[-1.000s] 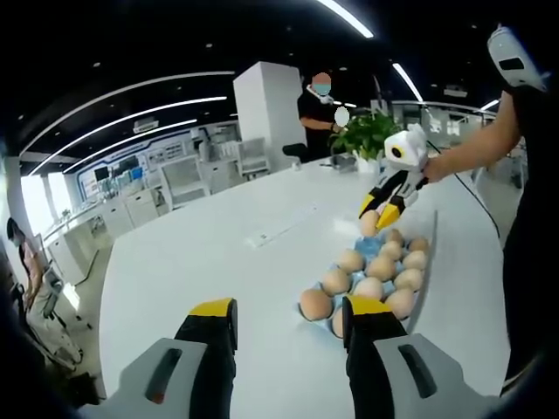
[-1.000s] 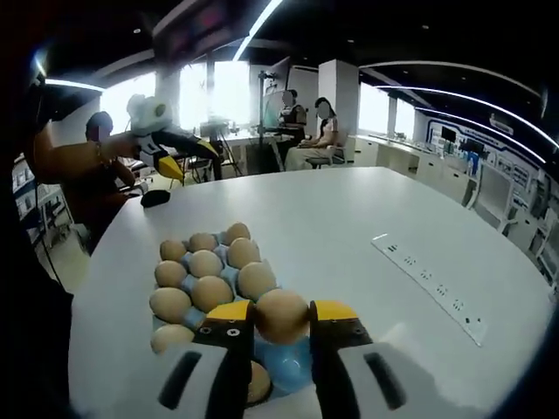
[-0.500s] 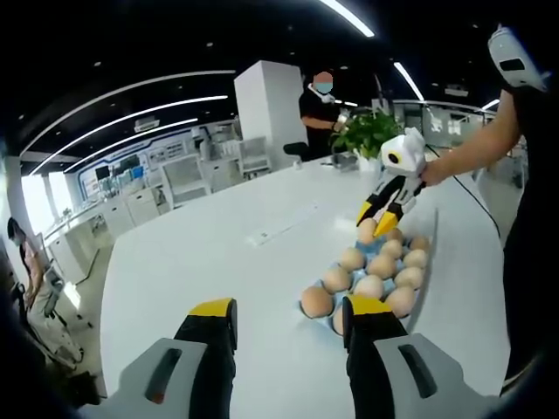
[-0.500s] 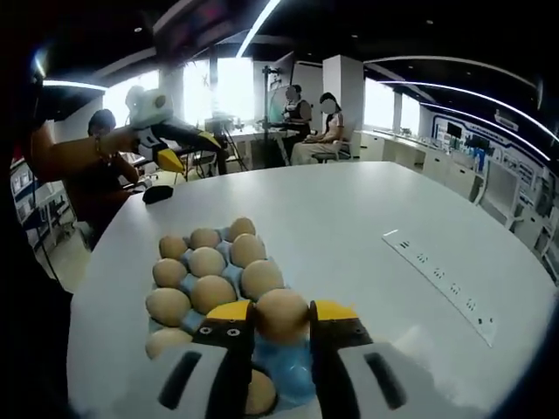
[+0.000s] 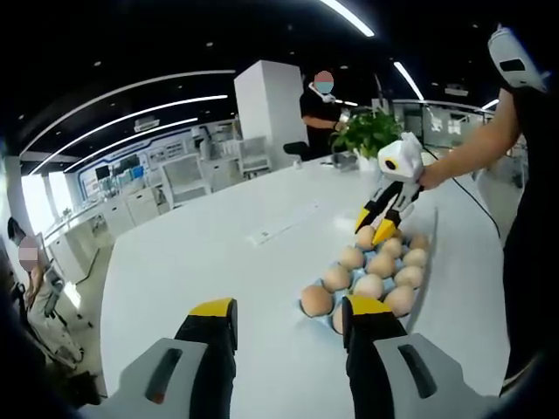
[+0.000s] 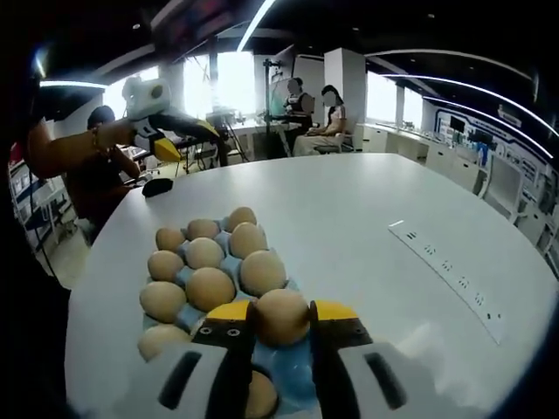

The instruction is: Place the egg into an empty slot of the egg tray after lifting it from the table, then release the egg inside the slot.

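While the white table [image 6: 367, 227] spreads wide, the blue egg tray [image 6: 293, 384], nearly full of eggs, sits by its near edge. Right gripper [image 6: 281, 325] hangs over the tray's near end, jaws closed on the egg [image 6: 279, 316]. Left gripper [image 5: 288, 316] hovers near the tray's other end, jaws parted, holding nothing.
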Tool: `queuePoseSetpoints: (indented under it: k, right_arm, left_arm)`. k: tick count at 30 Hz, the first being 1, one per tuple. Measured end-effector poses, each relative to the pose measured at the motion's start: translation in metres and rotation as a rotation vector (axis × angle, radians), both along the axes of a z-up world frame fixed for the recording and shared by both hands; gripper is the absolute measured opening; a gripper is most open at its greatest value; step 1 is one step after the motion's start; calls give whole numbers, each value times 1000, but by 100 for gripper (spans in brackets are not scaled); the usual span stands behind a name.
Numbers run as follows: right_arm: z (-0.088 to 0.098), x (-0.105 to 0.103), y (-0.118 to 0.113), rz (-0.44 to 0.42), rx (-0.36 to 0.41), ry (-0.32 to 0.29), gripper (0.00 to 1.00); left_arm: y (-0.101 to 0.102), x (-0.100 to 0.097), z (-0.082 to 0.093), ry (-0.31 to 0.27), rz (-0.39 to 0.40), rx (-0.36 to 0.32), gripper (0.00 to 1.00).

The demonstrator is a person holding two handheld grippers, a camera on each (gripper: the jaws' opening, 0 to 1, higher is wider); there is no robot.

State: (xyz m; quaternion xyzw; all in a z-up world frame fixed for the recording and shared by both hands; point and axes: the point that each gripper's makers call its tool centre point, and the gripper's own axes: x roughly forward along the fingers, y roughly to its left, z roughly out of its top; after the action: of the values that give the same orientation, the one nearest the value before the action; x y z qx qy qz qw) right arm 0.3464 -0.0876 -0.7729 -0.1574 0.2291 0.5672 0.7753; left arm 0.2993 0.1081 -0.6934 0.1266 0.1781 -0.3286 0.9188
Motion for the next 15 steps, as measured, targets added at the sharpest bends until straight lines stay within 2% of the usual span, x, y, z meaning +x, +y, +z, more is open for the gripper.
queuePoseSetpoints:
  k: [15]
  right_arm:
    - [-9, 3, 2, 1, -22, 40, 25]
  left_arm:
    - [0, 1, 0, -1, 0, -2, 48]
